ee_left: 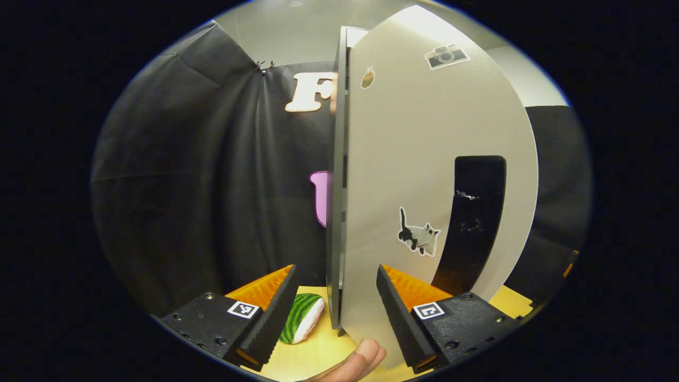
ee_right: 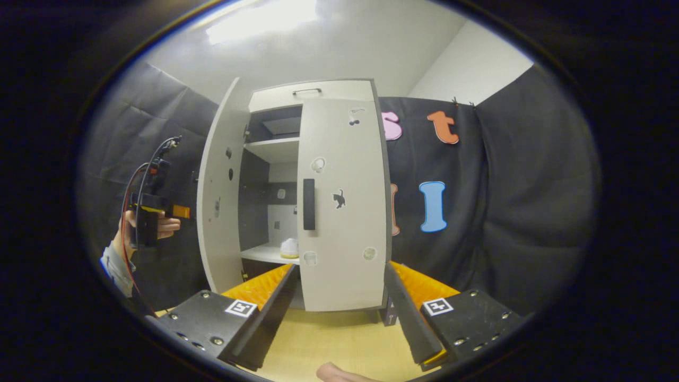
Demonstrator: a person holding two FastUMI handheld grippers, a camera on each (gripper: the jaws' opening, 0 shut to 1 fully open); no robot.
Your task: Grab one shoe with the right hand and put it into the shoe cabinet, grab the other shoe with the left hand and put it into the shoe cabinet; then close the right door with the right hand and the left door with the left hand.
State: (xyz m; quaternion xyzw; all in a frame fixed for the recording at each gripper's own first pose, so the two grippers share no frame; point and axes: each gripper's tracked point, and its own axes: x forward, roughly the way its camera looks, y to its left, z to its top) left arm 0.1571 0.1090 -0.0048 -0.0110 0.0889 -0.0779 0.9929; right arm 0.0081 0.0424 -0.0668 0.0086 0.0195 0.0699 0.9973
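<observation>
1. At the cabinet (ee_right: 297, 196) front, the right door (ee_right: 342, 201) looks shut or nearly so; the left door (ee_right: 220, 185) stands swung out. Step in hand, as I read it: close the left door with the left claw.
2. Left claw (ee_left: 334, 302): jaws wide apart, gripping nothing. The free edge of the left door (ee_left: 424, 159) stands between the fingers; I can't tell whether either finger touches it.
3. Right gripper view shows the left claw (ee_right: 180, 212) farther off, held by a hand (ee_right: 159, 225), just outside the open door's outer face.
4. Right claw (ee_right: 339, 302): jaws wide apart, empty, hanging back from the cabinet and pointing at the lower part of the right door, over the bench (ee_right: 329, 339).
5. Shoes: one pale shoe (ee_right: 289, 248) sits on the lower shelf (ee_right: 265, 254) inside, seen through the gap beside the right door. The second is presumably behind that door; can't confirm.
6. How to do it well (judgement): don't clamp the panel. Push flat on the outer face near the free edge, or use the dark handle (ee_left: 472, 223), and follow the hinge arc round.
7. Risk: the door edge slipping between the fingers and jamming; a hard push rocking the cabinet.
8. Striped green soft toy (ee_left: 302, 318) lies on the bench near the door's foot, apparently on its inner side, so it may foul the swing.
</observation>
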